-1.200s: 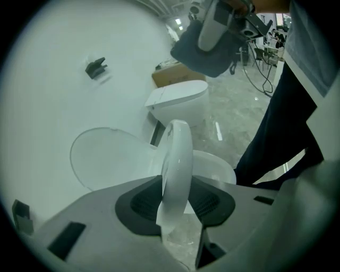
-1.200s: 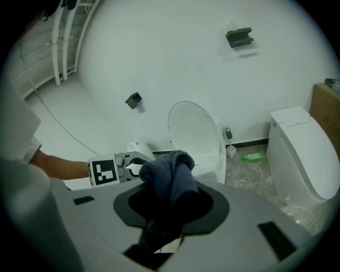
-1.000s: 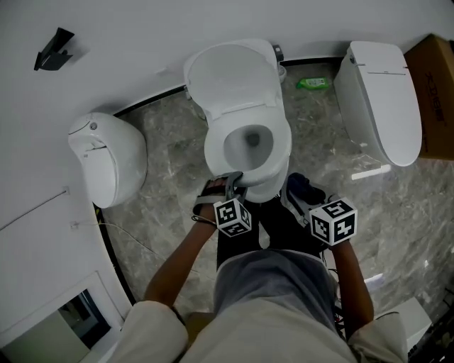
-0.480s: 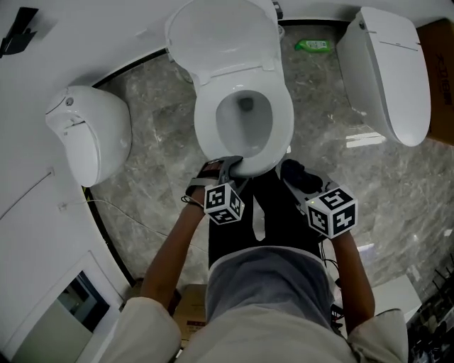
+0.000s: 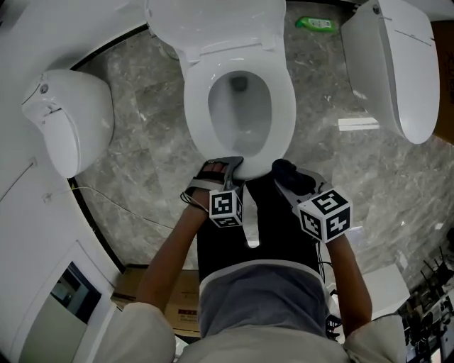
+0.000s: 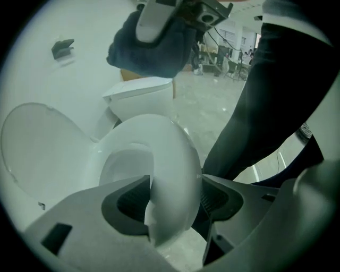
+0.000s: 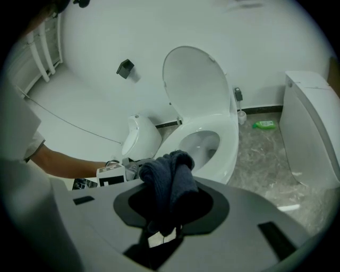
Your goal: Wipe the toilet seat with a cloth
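**Head view.** The toilet seat (image 5: 284, 106) fills more of the frame than it did a second ago. The person is leaning in, and both tools sit lower. The left tool (image 5: 230, 169) stands at the seat's 6 o'clock rim. The right tool (image 5: 289, 179) hangs near 5 o'clock, just off the rim, with the cloth (image 5: 284, 169) bunched in it. The lid (image 5: 213, 21) is raised at 12 o'clock.

By count there is one cloth and two tools. There are three white fixtures: this toilet, a side fixture (image 5: 67, 120) at 9 o'clock, and a second toilet (image 5: 390, 64) at 2 o'clock. One green bottle (image 5: 314, 23) lies at 1 o'clock.

**Left gripper view.** The jaws have just been opening and now stand wide. The seat's front rim is between them, but the pads are not pressing on it. I judge that this tool is letting the seat go, which leaves it down and free for wiping. The cloth-bearing tool shows at 12 o'clock, above the seat and clear of it.

**Right gripper view.** The jaws are clamped on the dark cloth, which bulges out towards 12 o'clock. The seat lies beyond at 1 o'clock, not yet touched, so the wiping itself seems about to start. The bottle shows once more, at 2 o'clock on the floor.
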Available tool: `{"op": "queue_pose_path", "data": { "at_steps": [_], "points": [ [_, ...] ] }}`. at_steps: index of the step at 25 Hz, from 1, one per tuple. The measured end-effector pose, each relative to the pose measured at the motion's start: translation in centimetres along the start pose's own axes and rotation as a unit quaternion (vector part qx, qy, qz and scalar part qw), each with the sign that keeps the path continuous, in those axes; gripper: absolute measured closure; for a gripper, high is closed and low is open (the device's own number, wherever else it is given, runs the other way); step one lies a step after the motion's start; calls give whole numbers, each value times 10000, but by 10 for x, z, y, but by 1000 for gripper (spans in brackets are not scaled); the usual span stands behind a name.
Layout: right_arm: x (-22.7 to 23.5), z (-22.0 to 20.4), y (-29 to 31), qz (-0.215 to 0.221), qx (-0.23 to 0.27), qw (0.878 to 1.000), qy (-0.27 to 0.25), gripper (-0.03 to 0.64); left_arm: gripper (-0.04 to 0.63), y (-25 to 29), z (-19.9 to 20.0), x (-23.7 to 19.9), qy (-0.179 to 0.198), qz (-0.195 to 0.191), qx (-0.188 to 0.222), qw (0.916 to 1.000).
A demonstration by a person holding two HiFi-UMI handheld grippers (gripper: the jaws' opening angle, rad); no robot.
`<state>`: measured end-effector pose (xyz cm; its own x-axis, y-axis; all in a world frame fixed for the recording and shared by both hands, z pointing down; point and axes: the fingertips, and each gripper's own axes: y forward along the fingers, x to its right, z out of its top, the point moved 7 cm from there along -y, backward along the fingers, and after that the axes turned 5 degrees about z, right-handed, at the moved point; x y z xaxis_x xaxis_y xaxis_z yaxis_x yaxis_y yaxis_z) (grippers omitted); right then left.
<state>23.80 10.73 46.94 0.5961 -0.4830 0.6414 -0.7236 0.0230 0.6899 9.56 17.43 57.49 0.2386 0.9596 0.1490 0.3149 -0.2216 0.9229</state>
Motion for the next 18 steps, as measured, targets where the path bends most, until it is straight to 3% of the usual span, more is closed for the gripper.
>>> {"op": "queue_pose_path", "data": {
  "at_steps": [4,10,18],
  "points": [
    [9,-10,15,11,-158,9998,99,511,333,35,-11,21,335,-87,-201,9992],
    [23,-34,32,9,-385,9987,321,511,327,78,-24,43,494,-217,-471,9974],
    [38,-56,53,26,-581,9975,397,509,316,117,-40,44,60,-821,-358,9960]
  ]
}}
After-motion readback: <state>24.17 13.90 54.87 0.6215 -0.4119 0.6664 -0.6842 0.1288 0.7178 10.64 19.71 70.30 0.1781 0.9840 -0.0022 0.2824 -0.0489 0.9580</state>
